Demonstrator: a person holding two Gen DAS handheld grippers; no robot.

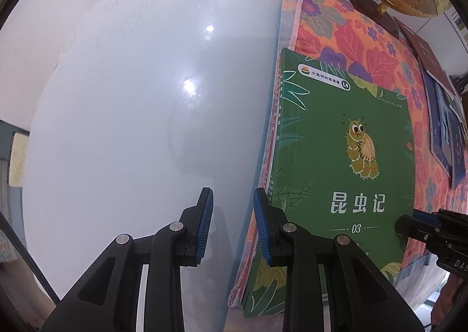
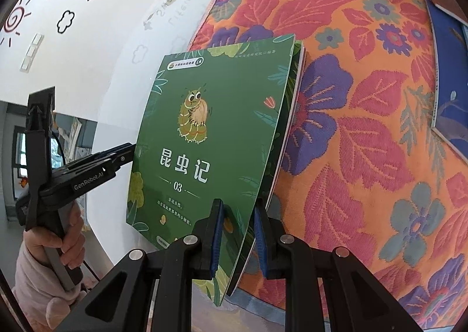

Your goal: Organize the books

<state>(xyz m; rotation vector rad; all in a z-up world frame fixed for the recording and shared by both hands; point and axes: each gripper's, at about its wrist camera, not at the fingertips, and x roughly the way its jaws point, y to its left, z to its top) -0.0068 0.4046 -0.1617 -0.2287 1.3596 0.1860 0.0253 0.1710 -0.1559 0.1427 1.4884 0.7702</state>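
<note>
Two grippers at a stack of green insect books (image 2: 210, 139), near the left edge of the floral cloth (image 2: 365, 133).
Right gripper (image 2: 238, 237) fingers are clenched on the stack's near edge; left gripper (image 1: 232, 225) fingers are nearly closed, grasping nothing. Thin covers could fan out or slip from this one-edge pinch.

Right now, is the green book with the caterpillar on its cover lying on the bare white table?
No. The green book lies on the flowered cloth, its lower corner clamped in the right gripper.
</note>
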